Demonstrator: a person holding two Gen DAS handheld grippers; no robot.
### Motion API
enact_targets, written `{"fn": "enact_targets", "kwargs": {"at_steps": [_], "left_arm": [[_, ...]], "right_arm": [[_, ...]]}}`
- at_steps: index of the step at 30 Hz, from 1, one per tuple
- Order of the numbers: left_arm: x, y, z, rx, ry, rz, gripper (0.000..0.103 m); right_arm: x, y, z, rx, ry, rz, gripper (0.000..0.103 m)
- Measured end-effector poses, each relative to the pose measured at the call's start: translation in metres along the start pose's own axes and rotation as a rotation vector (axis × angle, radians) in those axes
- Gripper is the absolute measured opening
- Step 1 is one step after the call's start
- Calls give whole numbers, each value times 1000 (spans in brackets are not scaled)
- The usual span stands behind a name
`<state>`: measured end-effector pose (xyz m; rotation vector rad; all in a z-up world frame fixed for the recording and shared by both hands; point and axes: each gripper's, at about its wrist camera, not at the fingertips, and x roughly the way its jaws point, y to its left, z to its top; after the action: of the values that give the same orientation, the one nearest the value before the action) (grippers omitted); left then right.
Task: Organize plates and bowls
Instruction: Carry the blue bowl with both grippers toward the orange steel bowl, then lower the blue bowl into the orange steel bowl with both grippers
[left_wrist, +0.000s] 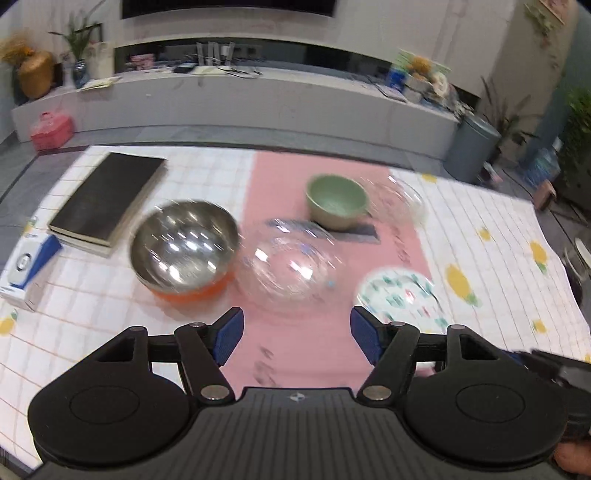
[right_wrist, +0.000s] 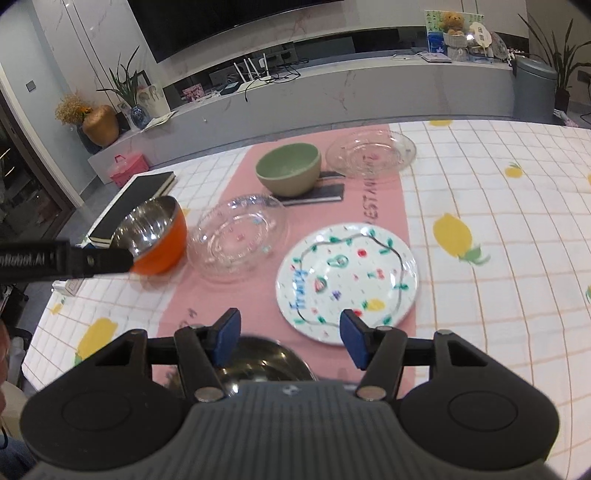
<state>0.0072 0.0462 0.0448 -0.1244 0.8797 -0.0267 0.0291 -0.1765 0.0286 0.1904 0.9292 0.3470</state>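
My left gripper (left_wrist: 297, 338) hangs open above the pink runner (left_wrist: 295, 362), with nothing between its blue pads. Ahead of it stand a steel bowl with an orange outside (left_wrist: 184, 247), a clear glass dish (left_wrist: 291, 266), a green bowl (left_wrist: 336, 201), a clear glass plate (left_wrist: 402, 195) and a painted white plate (left_wrist: 400, 299). My right gripper (right_wrist: 291, 341) is open too. A second steel bowl (right_wrist: 258, 363) sits just under and behind its fingers, mostly hidden. The painted plate (right_wrist: 347, 284) lies right in front of its right pad.
A black book (left_wrist: 107, 199) and a white and blue box (left_wrist: 26, 269) lie at the table's left. The green bowl (right_wrist: 288, 168) rests on a dark mat (right_wrist: 314, 195). A black part of the other tool (right_wrist: 62, 260) crosses the right wrist view's left side. The checked cloth (right_wrist: 498, 221) spreads to the right.
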Motion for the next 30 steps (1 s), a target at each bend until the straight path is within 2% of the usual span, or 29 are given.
{"fn": "enact_targets", "kwargs": {"at_steps": [9, 14, 21, 27, 30], "left_arm": [[15, 60, 26, -113, -44, 80, 78], [30, 84, 29, -145, -36, 172, 78], [48, 114, 30, -224, 21, 178, 78], [67, 126, 30, -228, 88, 177, 78], [75, 132, 31, -233, 102, 174, 78]], "right_arm": [[23, 31, 49, -44, 19, 5, 60], [43, 53, 63, -74, 32, 7, 60], [75, 83, 72, -104, 80, 12, 60], [103, 108, 86, -152, 125, -1, 60], [117, 117, 95, -164, 139, -3, 64]]}}
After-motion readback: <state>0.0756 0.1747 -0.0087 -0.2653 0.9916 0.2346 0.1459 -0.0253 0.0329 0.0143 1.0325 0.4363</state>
